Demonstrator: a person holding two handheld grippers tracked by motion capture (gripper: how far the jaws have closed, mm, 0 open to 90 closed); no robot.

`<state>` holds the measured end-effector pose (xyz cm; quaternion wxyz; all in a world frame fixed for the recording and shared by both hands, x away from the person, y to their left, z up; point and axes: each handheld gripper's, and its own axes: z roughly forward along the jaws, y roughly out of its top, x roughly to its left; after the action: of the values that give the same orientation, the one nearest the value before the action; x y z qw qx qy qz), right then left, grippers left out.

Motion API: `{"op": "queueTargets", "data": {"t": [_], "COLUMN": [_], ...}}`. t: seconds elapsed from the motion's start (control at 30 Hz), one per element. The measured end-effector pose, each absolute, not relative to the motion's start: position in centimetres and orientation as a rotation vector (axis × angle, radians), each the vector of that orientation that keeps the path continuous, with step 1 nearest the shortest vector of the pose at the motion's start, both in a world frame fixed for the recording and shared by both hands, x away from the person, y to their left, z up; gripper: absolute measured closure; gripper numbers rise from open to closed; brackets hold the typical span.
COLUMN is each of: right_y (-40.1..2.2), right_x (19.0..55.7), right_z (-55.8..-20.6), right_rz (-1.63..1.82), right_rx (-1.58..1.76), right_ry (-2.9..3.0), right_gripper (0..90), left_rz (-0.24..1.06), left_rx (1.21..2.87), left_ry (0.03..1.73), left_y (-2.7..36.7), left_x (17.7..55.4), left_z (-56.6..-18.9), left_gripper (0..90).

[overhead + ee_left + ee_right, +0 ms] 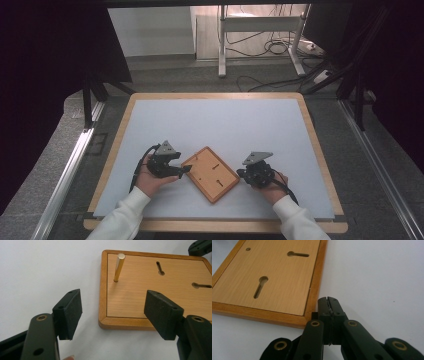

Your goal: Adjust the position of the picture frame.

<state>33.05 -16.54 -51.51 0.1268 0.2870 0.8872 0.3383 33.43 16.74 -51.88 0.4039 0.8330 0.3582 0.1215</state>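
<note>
A wooden board (210, 173) with a raised darker frame lies flat on the white table top (215, 130), turned at an angle so one corner points toward the person, near the front edge and between the two grippers. In the left gripper view a thin brass pin (119, 267) stands in a hole close to the board's corner, leaning slightly. Two keyhole-shaped slots (260, 286) are cut into the board's face, and the right gripper view also shows a small round hole (248, 249) near a far corner.

The left gripper (186, 170) sits just beside the board's left edge, held in the person's left hand (150, 181). Its jaws stand wide apart with nothing between them, one over the table and the other over the board's near rim.

The right gripper (241, 174) sits just beside the board's right corner, in the right hand (274, 188). Its jaws are pressed together with nothing held, their tips close to the frame; contact cannot be told.

Both white sleeves (122, 215) come in from the bottom of the high view. The table has a light wooden border (320, 160)
</note>
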Motion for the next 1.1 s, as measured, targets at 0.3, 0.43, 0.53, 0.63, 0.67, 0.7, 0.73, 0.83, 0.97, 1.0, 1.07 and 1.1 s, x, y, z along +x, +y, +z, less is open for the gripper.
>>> {"op": "queueTargets", "data": {"t": [0.3,0.43,0.53,0.63,0.67,0.7,0.73,0.83,0.97,1.0,1.07,1.1], "right_y": [-16.4,-16.1,-15.9,-15.5,-15.5,-15.4,-15.0,-14.6,-14.3,-14.2,-14.0,-14.0], "right_x": [32.2,31.2,30.7,29.9,29.9,29.8,29.4,29.1,28.8,28.7,28.4,28.4], "right_z": [-51.6,-51.5,-51.5,-51.5,-51.5,-51.5,-51.5,-51.5,-51.5,-51.5,-51.6,-51.6], "right_rz": [0.971,0.964,0.965,0.966,0.966,0.967,0.971,0.971,0.984,0.992,1.007,1.007], "right_rx": [0.849,0.829,0.828,0.824,0.824,0.824,0.811,0.791,0.783,0.783,0.783,0.783], "right_ry": [2.587,2.595,2.599,2.612,2.612,2.613,2.614,2.628,2.653,2.655,2.674,2.674], "right_gripper": [90.0,90.0,90.0,90.0,90.0,90.0,90.0,90.0,90.0,90.0,90.0,90.0], "left_rz": [0.311,0.308,0.309,0.308,0.308,0.308,0.309,0.309,0.311,0.312,0.314,0.315], "left_rx": [2.102,2.102,2.101,2.105,2.105,2.105,2.105,2.105,2.105,2.105,2.107,2.107], "left_ry": [0.910,0.912,0.913,0.912,0.912,0.912,0.912,0.912,0.912,0.911,0.909,0.907], "left_y": [16.9,17.0,17.0,17.0,17.0,17.0,17.0,17.0,17.0,16.9,16.9,17.0], "left_x": [33.5,33.5,33.5,33.5,33.5,33.5,33.5,33.5,33.5,33.5,33.5,33.5], "left_z": [-52.0,-52.0,-52.0,-52.1,-52.1,-52.1,-52.1,-52.1,-52.0,-52.0,-52.0,-52.0], "left_gripper": [30.9,30.9,30.9,30.9,30.9,30.9,30.9,30.9,30.9,30.9,31.1,31.1]}}
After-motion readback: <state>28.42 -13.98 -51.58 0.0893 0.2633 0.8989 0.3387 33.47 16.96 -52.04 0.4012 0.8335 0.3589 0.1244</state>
